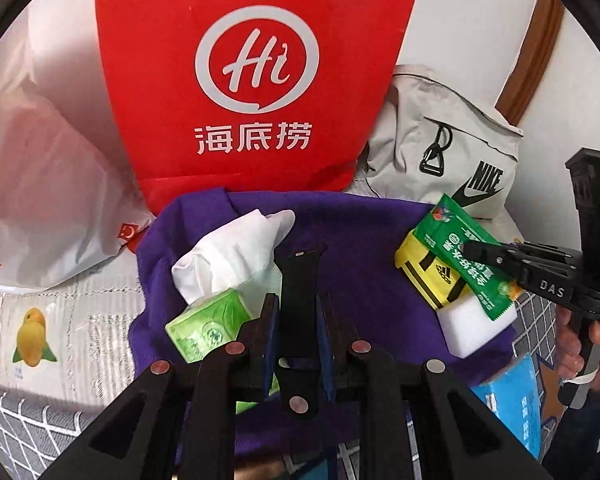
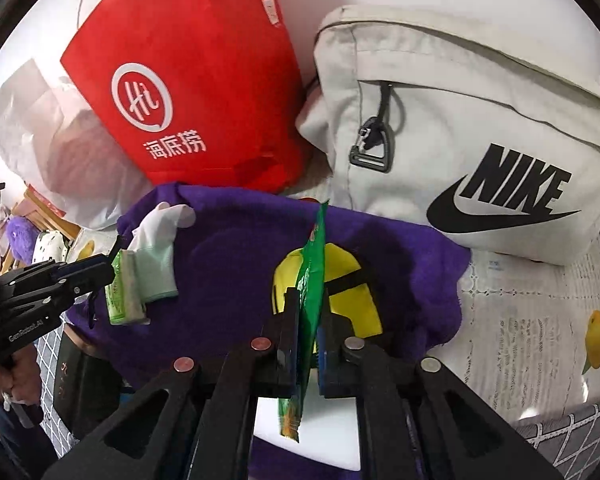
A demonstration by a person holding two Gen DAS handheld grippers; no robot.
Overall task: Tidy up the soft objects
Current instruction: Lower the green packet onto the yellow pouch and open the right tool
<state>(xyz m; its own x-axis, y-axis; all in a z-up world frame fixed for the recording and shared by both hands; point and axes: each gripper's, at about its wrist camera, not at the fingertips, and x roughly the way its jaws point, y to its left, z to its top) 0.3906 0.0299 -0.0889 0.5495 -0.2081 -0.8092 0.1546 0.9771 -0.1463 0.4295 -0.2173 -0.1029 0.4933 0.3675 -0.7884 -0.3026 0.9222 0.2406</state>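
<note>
Pinching one green sachet above the purple cloth, the right claw is clamped; the left claw grips one black strap beside one tissue pack, one white glove, one yellow pouch.

- The red bag carries a white circle with "Hi" inside it and the Chinese characters 海底捞 beneath; both wrist views show it.
- The pale backpack bears "NIKE" in black capitals above a black swoosh.
- The yellow pouch shows a small black "adidas" mark with its three stripes.
- The right gripper has "DAS" in pale letters on its black body.
- The left gripper has "GenRobot.AI" printed on its body.
- The green packet has white Chinese print, too skewed to read.
- The green tissue pack has print that is too blurred to read.
</note>
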